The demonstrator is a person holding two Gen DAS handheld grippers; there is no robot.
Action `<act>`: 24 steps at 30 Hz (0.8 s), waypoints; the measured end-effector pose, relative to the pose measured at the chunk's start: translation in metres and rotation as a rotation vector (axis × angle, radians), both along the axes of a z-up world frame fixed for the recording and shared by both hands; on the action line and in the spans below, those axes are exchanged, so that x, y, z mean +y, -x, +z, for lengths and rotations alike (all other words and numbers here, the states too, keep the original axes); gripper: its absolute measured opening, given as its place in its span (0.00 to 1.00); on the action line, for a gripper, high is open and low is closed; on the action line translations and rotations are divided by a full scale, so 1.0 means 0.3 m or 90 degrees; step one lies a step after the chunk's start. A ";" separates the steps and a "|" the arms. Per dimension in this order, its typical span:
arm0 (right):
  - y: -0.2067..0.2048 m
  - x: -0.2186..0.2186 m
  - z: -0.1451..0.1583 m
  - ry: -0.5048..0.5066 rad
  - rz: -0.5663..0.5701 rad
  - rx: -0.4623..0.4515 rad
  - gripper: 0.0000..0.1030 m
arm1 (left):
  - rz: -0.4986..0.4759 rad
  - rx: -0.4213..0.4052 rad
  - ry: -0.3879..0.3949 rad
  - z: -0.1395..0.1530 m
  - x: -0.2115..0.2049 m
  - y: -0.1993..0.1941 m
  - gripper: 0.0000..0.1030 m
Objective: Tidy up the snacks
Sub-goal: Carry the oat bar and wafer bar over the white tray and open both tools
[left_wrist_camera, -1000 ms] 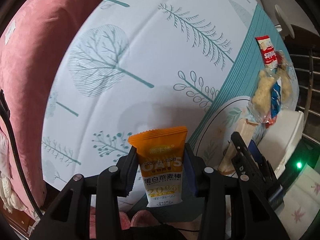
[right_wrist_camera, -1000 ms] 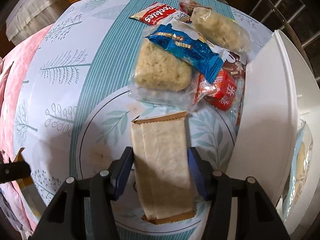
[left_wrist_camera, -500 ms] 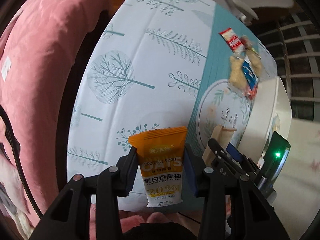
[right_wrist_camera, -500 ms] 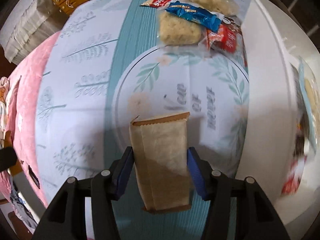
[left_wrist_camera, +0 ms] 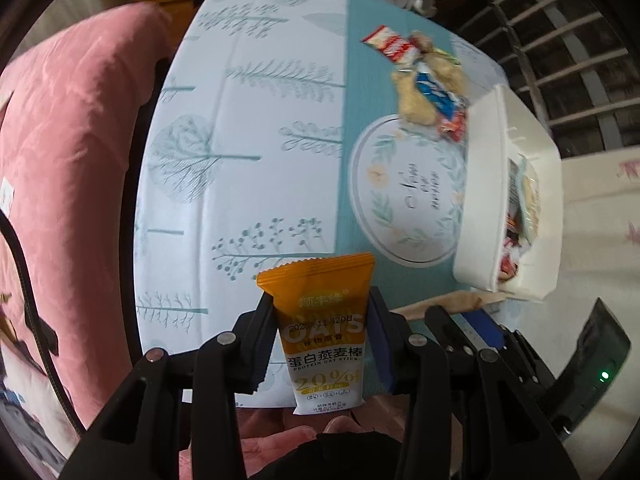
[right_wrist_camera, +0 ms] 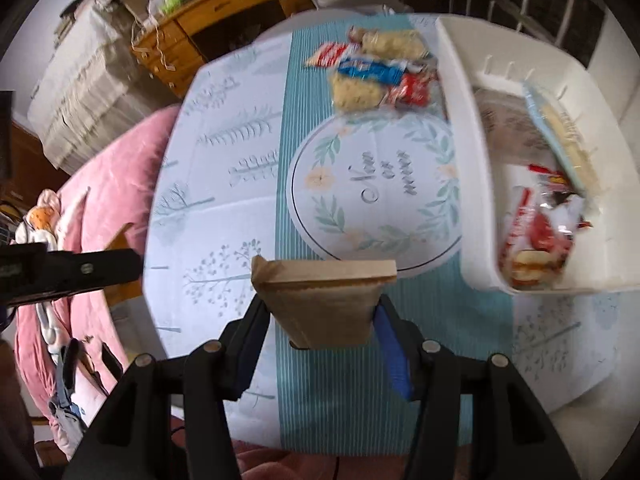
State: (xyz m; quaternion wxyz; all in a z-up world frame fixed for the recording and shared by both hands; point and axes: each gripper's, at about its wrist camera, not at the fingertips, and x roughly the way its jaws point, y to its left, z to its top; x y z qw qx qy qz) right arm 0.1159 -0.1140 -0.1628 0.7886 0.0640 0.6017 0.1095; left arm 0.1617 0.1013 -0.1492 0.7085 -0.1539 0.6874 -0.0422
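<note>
My left gripper (left_wrist_camera: 320, 312) is shut on an orange and white oat bar packet (left_wrist_camera: 322, 332), held high above the near edge of the table. My right gripper (right_wrist_camera: 320, 312) is shut on a tan paper snack packet (right_wrist_camera: 324, 300), also lifted off the table. A white bin (right_wrist_camera: 452, 128) stands at the table's right side with several snacks inside, among them a red and white packet (right_wrist_camera: 536, 228). A loose pile of snacks (right_wrist_camera: 376, 76) lies at the far end of the table, with a blue wrapper (left_wrist_camera: 434, 90) on top. The right gripper's fingers (left_wrist_camera: 484, 324) show at the lower right of the left wrist view.
The tablecloth (right_wrist_camera: 224, 184) has a tree pattern and a teal stripe with a round wreath print (right_wrist_camera: 376, 196). A pink sofa or bedding (left_wrist_camera: 72, 152) lies left of the table. A wooden desk (right_wrist_camera: 224, 12) and stacked papers stand behind. Window bars (left_wrist_camera: 560, 40) are at the right.
Both grippers rose well above the table with their packets, so more of the table and the white bin's inside came into view. The tan packet left the wreath print.
</note>
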 end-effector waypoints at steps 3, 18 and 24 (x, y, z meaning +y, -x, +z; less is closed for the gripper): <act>0.023 -0.043 0.076 -0.013 -0.007 -0.029 0.51 | -0.028 -0.025 -0.014 0.057 -0.054 0.002 0.40; 0.047 -0.468 0.388 -0.015 -0.063 -0.132 0.51 | -0.133 -0.133 -0.021 0.307 -0.407 -0.072 0.40; 0.001 -0.623 0.383 0.002 -0.066 -0.126 0.51 | -0.169 -0.156 -0.019 0.336 -0.602 -0.113 0.40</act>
